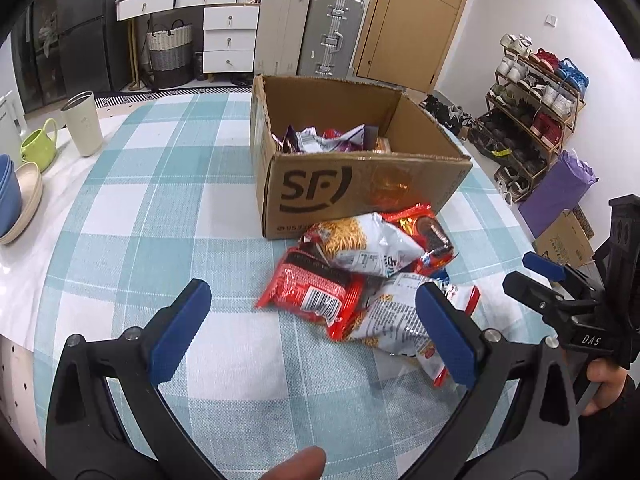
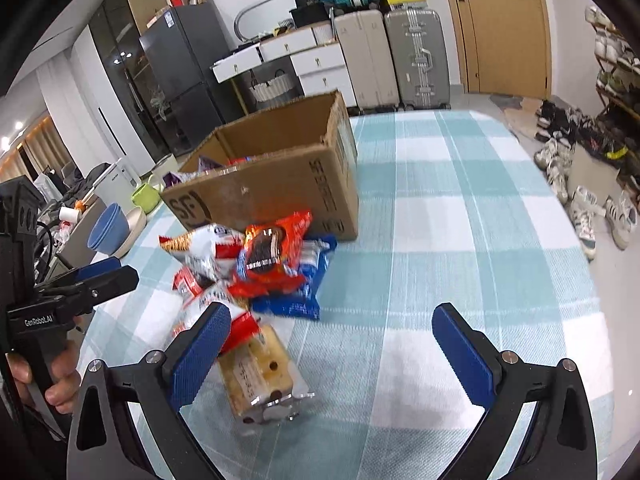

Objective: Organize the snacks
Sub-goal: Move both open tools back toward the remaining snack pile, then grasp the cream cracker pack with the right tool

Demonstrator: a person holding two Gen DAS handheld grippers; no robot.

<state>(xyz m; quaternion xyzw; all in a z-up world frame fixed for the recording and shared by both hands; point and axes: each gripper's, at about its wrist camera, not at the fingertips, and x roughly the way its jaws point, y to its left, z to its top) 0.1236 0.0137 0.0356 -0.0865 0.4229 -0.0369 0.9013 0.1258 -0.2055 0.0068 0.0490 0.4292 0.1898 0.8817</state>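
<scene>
A cardboard box (image 1: 360,184) marked SF stands on the checked tablecloth with several snack packets inside (image 1: 320,138). A pile of snack packets lies in front of it: a red packet (image 1: 312,294), a white and orange chip bag (image 1: 360,246) and a red cookie packet (image 2: 272,256). A clear pack of yellow cakes (image 2: 260,376) lies nearest in the right wrist view. My left gripper (image 1: 312,336) is open and empty just short of the pile. My right gripper (image 2: 340,356) is open and empty over the cloth, the cake pack by its left finger.
A cream cup (image 1: 82,124), a green mug (image 1: 38,148) and stacked bowls (image 1: 16,200) stand at the table's left edge. Suitcases (image 1: 308,28), a drawer unit, a door and a shoe rack (image 1: 532,108) lie beyond the table.
</scene>
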